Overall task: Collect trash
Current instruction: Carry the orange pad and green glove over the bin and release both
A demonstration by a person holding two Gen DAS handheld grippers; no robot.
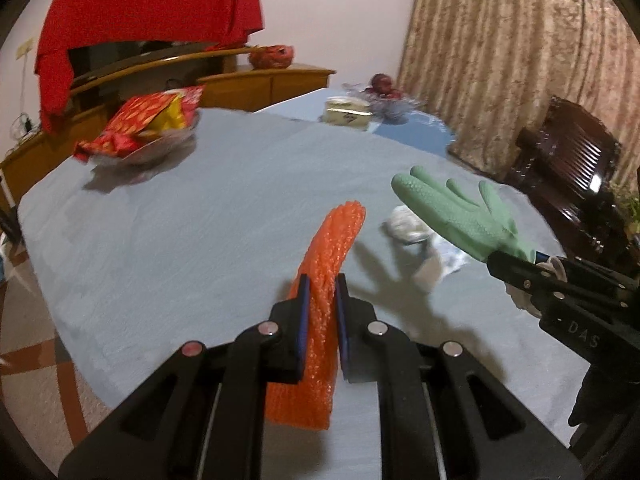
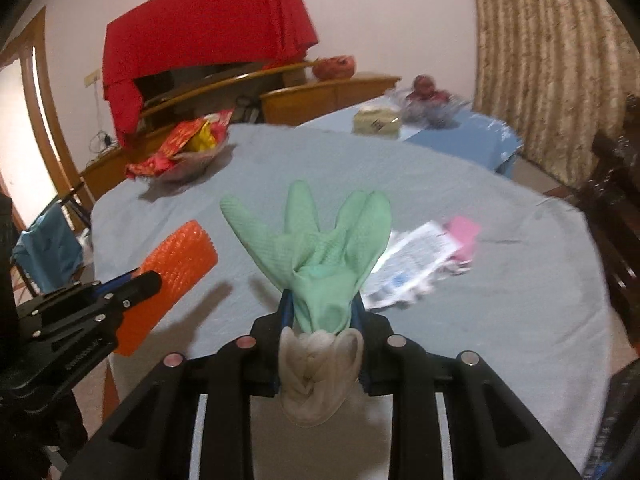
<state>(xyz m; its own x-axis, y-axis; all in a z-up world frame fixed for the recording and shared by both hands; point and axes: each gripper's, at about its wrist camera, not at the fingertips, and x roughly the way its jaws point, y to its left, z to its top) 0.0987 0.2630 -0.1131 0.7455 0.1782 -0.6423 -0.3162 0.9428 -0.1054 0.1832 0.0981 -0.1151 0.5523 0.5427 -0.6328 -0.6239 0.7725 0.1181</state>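
both tools were loaded there. the left gripper [image 1: 322, 292] was pinched right down on the orange bubble wrap [image 1: 332, 248], the strip squeezed thin between the blue pads and standing up past them, its other end hanging down behind. a long floppy strip like that was best caught partway along, probably, so neither end dragged on the cloth.

the right gripper [image 2: 322, 308] was clamped narrow on the green rubber glove [image 2: 320, 248] at the wrist, where the rubber bunched into something thick enough to bite. the glove's fingers fanned up and forward, and its pale rolled cuff [image 2: 320, 372] sagged below the pads. both pieces were clear of the table [image 1: 180, 220], casting shadows on the grey cloth.

still lying on the cloth were more bits: the printed wrapper [image 2: 416, 268] just beyond the glove, with a pink scrap [image 2: 464, 236] touching its far side. farther off sat a bowl with the red and yellow packets [image 2: 188, 144], and a tissue box [image 2: 376, 120] on the blue table behind. no bin showed in either view, so where this haul would go could not be told.
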